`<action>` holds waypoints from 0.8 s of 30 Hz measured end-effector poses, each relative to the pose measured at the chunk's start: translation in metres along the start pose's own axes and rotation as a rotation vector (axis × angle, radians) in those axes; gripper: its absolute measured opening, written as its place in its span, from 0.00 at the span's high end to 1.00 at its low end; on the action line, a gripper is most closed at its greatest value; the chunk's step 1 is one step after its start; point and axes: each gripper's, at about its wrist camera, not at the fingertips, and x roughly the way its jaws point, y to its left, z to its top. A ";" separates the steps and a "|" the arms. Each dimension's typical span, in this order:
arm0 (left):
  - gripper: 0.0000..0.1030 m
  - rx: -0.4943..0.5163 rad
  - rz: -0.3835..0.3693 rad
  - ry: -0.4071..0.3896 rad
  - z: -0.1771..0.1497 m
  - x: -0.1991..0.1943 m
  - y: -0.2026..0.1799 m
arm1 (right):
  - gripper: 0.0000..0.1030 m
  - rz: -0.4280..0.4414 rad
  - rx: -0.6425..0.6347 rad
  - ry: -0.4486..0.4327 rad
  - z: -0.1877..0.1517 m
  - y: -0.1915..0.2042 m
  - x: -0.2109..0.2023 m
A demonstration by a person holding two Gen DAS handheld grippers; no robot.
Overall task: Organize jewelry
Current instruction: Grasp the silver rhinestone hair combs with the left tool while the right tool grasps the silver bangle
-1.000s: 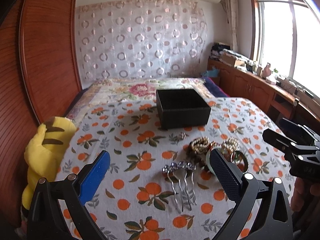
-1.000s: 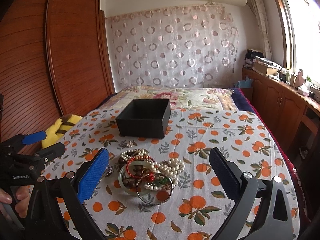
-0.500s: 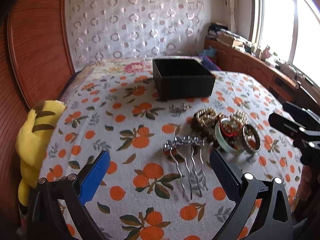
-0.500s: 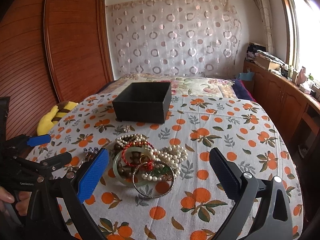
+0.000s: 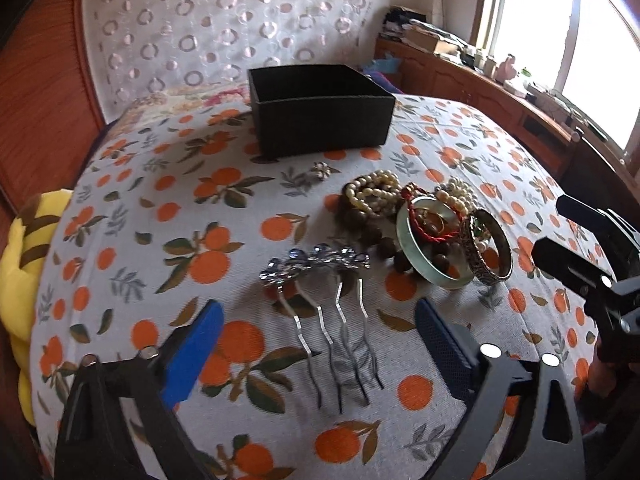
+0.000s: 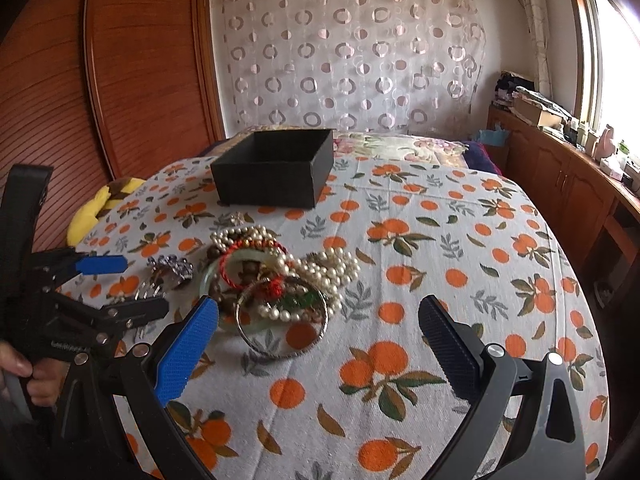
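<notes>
Left claw (image 5: 316,344), jaws just narrowing but spread, straddles my silver jewelled hair comb (image 5: 320,300) on the orange-print bedspread (image 5: 168,216); light, stiff, slippery prongs, so I'd pinch its crown.

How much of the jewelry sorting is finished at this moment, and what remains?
Done: nothing yet; the black box shows no jewelry inside, as far as its interior is visible. In hand: the left gripper, jaws just closing slightly but open, straddles the silver hair comb without touching it. The right gripper is open and empty. Left: the comb, the bracelet pile and a small brooch.
</notes>
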 end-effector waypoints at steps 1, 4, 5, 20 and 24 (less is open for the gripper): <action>0.18 0.003 -0.005 0.007 0.001 0.003 -0.001 | 0.02 0.001 0.001 0.003 -0.002 -0.001 0.000; 0.26 0.000 -0.012 0.019 0.003 0.009 -0.001 | 0.02 0.005 0.009 0.011 -0.004 -0.004 0.001; 0.27 -0.003 -0.009 0.020 0.004 0.010 -0.001 | 0.02 0.006 0.012 0.013 -0.005 -0.005 0.002; 0.44 -0.010 0.038 -0.086 0.008 -0.012 0.002 | 0.02 0.038 -0.046 0.034 -0.005 0.002 0.006; 0.44 -0.016 0.055 -0.150 0.009 -0.035 0.001 | 0.12 0.084 -0.081 0.072 -0.002 0.005 0.013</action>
